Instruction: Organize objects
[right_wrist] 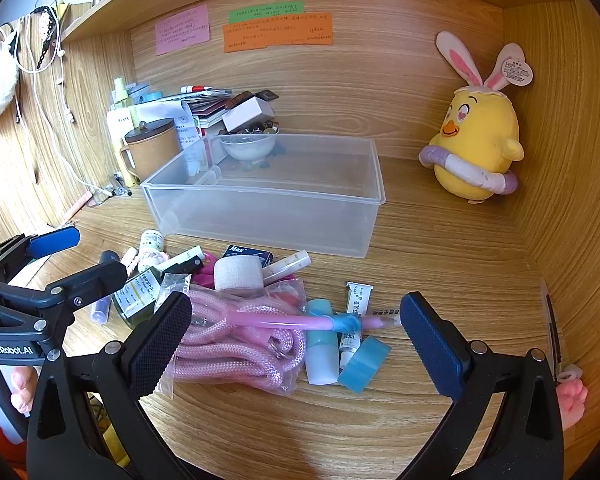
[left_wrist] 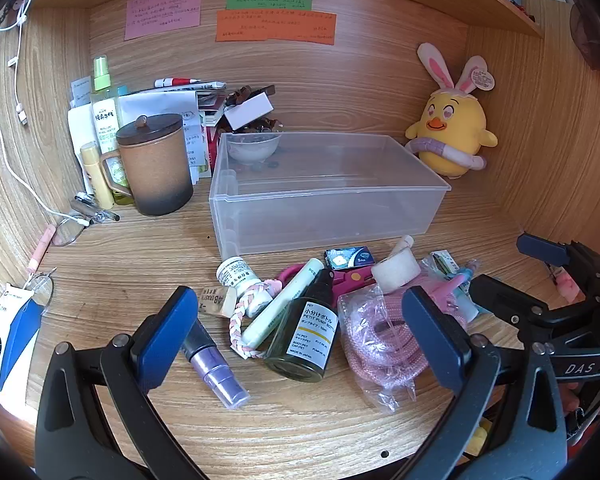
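Observation:
A clear plastic bin (left_wrist: 328, 192) (right_wrist: 268, 196) stands on the wooden desk with nothing inside it. In front of it lies a pile of small things: a dark green pump bottle (left_wrist: 304, 336), a purple spray bottle (left_wrist: 216, 368), a pale green tube (left_wrist: 284, 308), a bagged pink rope (left_wrist: 380, 340) (right_wrist: 236, 344), a bandage roll (right_wrist: 238, 274), a pink pen (right_wrist: 300, 322) and a blue-capped bottle (right_wrist: 320, 344). My left gripper (left_wrist: 300, 336) is open over the pump bottle. My right gripper (right_wrist: 296, 340) is open over the pink pen and rope.
A brown lidded mug (left_wrist: 156, 164), a spray bottle (left_wrist: 104, 100) and stacked papers stand at the back left. A yellow plush chick (right_wrist: 476, 136) sits at the back right. A small bowl (right_wrist: 248, 146) sits behind the bin. Glasses (left_wrist: 66, 230) and a white cable lie at the left.

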